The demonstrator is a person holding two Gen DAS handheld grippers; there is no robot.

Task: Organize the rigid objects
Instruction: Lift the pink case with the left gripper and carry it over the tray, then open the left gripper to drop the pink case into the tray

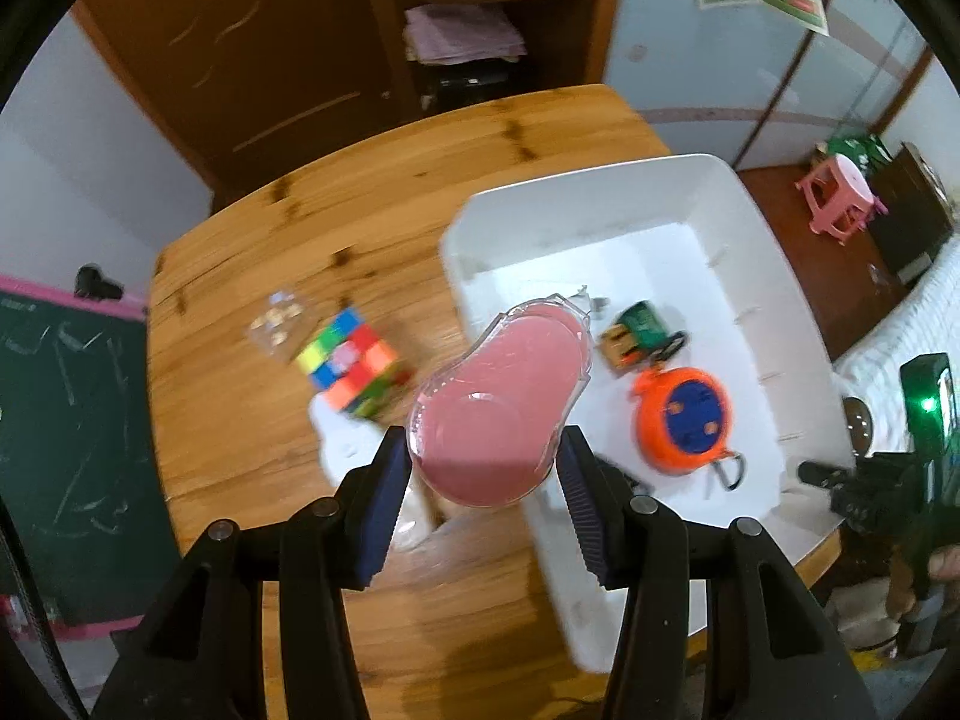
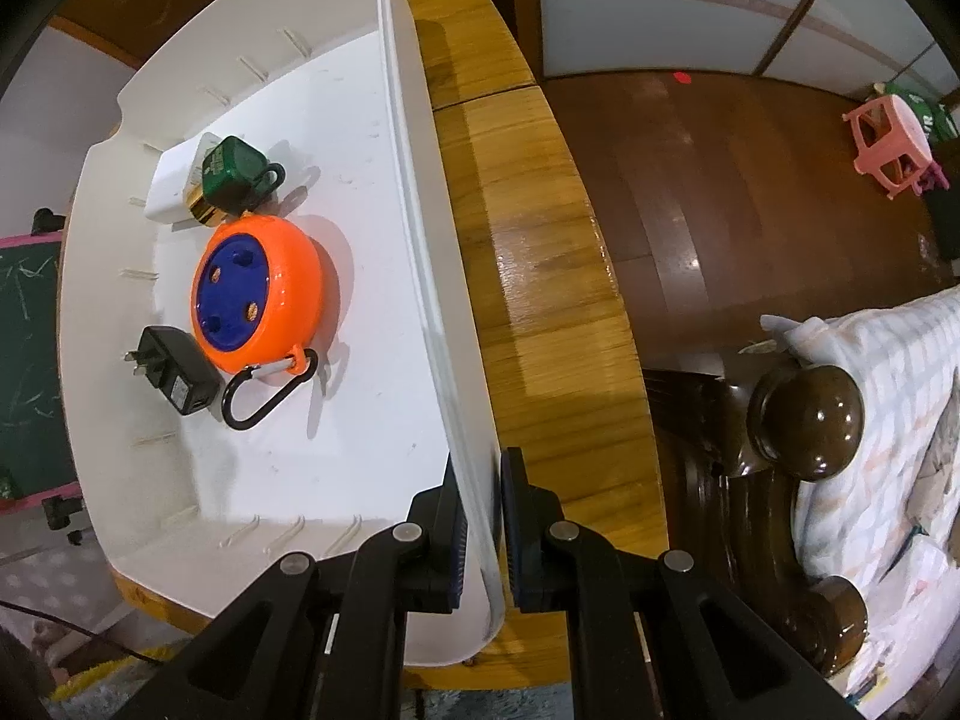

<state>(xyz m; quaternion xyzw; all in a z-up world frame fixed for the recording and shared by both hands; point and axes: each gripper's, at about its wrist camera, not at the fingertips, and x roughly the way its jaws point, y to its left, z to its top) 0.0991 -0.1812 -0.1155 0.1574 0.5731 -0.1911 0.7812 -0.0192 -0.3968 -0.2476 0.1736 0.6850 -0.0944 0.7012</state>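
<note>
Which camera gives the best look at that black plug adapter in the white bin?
The right wrist view: the black plug adapter lies unobstructed in the white bin, prongs visible. In the left wrist view only a dark sliver shows behind a gripper finger.

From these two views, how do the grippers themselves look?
Both the left gripper and the right gripper have black angular finger arms with round silver rivets and dark blue ribbed pads. No sleeves or markings are visible.

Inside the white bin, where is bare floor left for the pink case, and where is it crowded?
In the white bin, bare floor lies between the orange reel and the wall that the right hand-held gripper clamps, and along the near end past the black plug. The far corner is crowded: green box against the reel. The left hand-held gripper holds the pink case.
</note>
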